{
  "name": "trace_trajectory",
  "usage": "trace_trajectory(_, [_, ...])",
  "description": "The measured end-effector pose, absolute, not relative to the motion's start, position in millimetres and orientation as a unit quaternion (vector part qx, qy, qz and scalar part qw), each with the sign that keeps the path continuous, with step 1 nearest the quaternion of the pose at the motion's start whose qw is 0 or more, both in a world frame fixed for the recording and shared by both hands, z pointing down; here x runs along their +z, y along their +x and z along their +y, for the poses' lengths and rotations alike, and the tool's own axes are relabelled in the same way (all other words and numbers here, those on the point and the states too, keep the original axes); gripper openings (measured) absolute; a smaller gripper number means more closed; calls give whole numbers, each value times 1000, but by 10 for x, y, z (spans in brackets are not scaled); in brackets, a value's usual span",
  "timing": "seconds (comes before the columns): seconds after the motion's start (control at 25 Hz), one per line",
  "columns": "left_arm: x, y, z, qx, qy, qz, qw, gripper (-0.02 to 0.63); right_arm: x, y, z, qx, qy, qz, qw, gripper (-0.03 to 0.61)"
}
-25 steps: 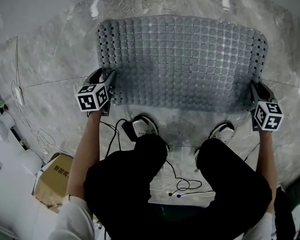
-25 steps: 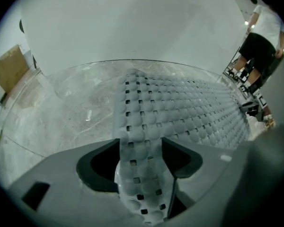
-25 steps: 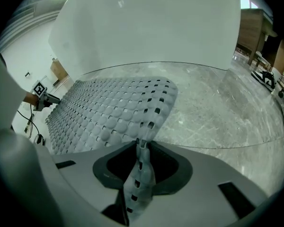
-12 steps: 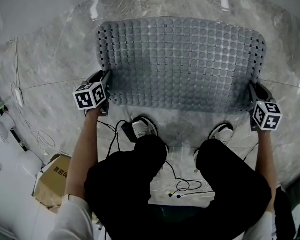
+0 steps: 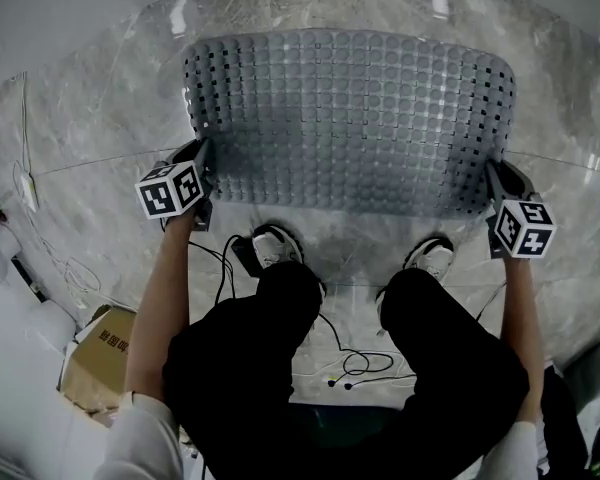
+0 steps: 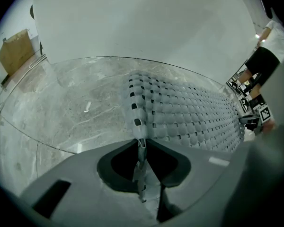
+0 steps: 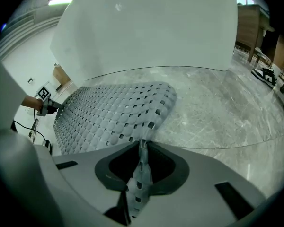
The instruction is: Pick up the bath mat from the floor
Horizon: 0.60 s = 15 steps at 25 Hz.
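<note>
The bath mat (image 5: 350, 118) is grey all over, with a regular pattern of round bumps and small square holes between them. The floor (image 5: 110, 168) under it is grey marble with pale veins. My trousers (image 5: 250, 353) are black and my shoes (image 5: 272, 248) are white with black. The cardboard box (image 5: 98, 353) is brown.

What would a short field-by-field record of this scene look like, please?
Object: grey perforated bath mat, spread on the marble floor
Left gripper: jaws have just been closing, now pinched on the mat's near left corner
Right gripper: jaws have just been closing, now pinched on the mat's near right corner
Person: crouched, shoes just short of the mat's near edge
Clutter: cardboard box at the person's left, cables on the floor between the legs
</note>
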State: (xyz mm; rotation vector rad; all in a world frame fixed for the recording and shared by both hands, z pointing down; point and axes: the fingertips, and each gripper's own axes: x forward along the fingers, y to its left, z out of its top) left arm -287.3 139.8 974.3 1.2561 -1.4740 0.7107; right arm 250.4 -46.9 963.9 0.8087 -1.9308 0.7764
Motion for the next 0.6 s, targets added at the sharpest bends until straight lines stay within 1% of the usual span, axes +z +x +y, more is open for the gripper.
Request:
trace_trajectory(0.2, [9486, -2819, 1378, 276, 532, -614, 514, 54, 9437, 2435, -463, 314, 321, -778, 439, 44])
trace_trajectory(0.6, [8953, -2613, 1324, 274, 546, -594, 524, 52, 8868, 2196, -418, 310, 298, -783, 451, 40])
